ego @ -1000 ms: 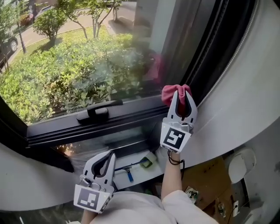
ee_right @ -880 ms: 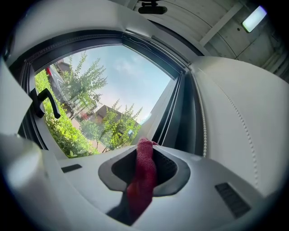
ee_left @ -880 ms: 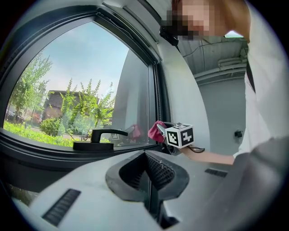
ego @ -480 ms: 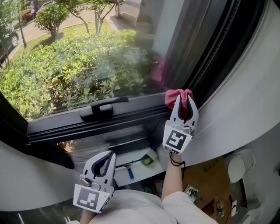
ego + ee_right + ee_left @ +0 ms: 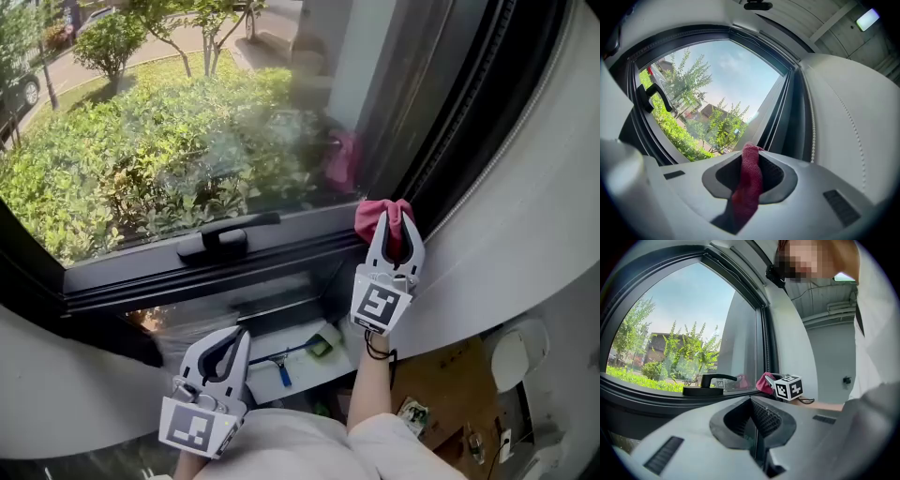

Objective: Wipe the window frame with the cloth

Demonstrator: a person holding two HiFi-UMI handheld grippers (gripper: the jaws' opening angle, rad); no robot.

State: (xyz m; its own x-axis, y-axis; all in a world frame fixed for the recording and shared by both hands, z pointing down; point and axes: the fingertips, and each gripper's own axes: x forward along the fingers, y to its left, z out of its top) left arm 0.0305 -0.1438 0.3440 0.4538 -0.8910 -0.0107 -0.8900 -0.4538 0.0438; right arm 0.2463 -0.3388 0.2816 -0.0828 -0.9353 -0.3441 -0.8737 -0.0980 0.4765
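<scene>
place: indoor room | seen: window handle (image 5: 223, 240), hedge (image 5: 112, 178) outside, cardboard (image 5: 450, 384) below

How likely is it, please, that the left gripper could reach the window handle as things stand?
Probably yes: the left gripper, shut and empty, hangs below the window handle with only open space between them.

Blk handle (image 5: 217, 240); shrubs (image 5: 131, 150) outside.

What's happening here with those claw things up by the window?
A person is holding a two-jaw gripper in each hand to clean a window. The right gripper is clamped on a red cloth and holds it at the lower right corner of the dark window frame, to the right of the handle. The left gripper is shut on nothing and hangs low, away from the glass.
</scene>
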